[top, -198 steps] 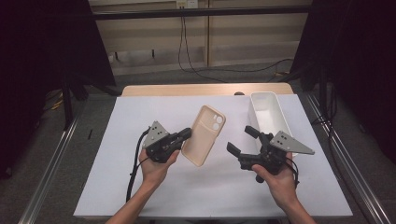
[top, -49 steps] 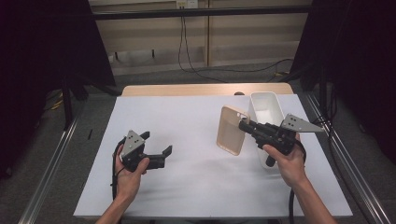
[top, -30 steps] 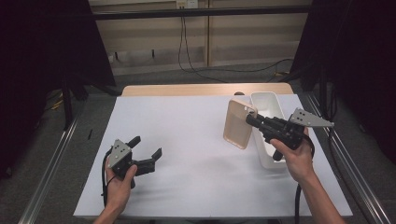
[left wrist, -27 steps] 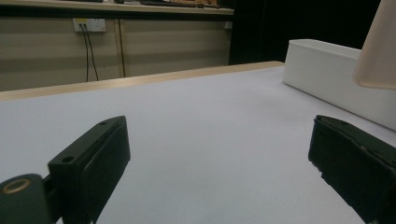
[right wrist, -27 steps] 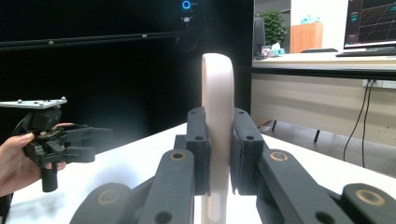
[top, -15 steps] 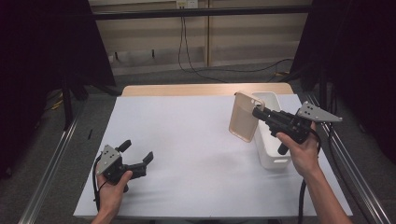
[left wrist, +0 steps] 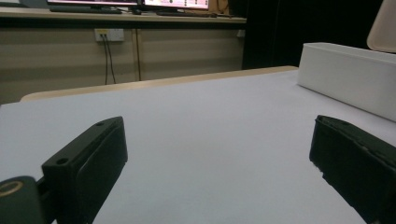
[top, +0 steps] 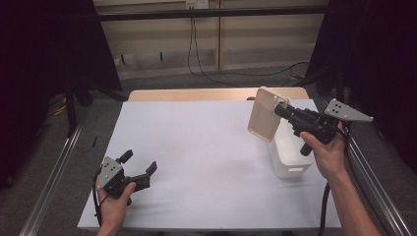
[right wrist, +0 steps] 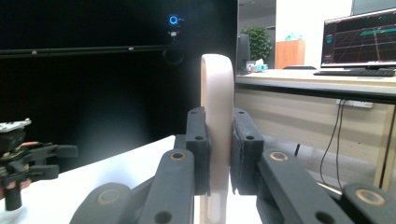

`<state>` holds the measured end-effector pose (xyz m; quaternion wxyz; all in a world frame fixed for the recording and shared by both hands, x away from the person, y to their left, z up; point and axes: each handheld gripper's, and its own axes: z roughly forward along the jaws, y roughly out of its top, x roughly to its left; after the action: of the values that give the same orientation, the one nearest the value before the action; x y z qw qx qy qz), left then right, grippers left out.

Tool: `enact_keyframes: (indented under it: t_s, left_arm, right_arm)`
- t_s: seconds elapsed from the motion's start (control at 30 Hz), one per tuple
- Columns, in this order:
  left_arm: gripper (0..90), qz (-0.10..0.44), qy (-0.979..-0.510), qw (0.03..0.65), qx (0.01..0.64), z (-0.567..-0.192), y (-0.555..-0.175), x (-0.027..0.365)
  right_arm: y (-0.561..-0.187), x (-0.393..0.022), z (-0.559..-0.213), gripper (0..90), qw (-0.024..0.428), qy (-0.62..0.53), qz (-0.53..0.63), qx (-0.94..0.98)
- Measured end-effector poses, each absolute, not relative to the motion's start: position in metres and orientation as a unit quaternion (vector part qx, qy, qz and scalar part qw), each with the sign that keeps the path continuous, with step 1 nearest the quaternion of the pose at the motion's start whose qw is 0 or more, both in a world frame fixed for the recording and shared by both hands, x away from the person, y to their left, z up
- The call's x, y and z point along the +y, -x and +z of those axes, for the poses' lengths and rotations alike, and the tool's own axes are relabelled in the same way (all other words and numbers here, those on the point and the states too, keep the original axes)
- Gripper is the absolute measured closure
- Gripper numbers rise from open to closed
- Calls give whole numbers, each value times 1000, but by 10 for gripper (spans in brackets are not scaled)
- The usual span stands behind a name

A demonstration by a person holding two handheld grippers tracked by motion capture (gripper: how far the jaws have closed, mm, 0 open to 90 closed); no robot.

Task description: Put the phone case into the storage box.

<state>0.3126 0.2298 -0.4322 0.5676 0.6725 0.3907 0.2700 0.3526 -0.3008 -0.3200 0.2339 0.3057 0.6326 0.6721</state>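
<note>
The right gripper [top: 281, 109] holds a beige phone case [top: 263, 114] upright in the air above the white bin [top: 290, 152], its jaws pinching the case's edge. The left gripper [top: 140, 167], jaws spread and empty, rests low over the white surface [top: 206, 147].

Open counter in the middle, clutter at the right edge only.

White counter [top: 211, 147] bare across centre and left; wide passage between the two claws. Left claw [top: 139, 167] low at the near-left corner, jaws apart, bare surface ahead of it [left wrist: 210, 154]. White bin [top: 290, 157] stands at the right edge. Beige phone case [top: 264, 115], upright in the right claw [top: 281, 109], hangs over the bin's far end, blocking approach there. Dark frame posts [top: 71, 98] flank the counter.
</note>
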Motion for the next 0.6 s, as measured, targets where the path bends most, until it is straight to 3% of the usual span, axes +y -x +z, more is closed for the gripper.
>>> enact_keyframes:
  t_s: [0.6]
  left_arm:
    - [48,264,-679,568,382,-431,-310,224]
  right_arm:
    - [-385,-336,-306,804,235,-305,667,638]
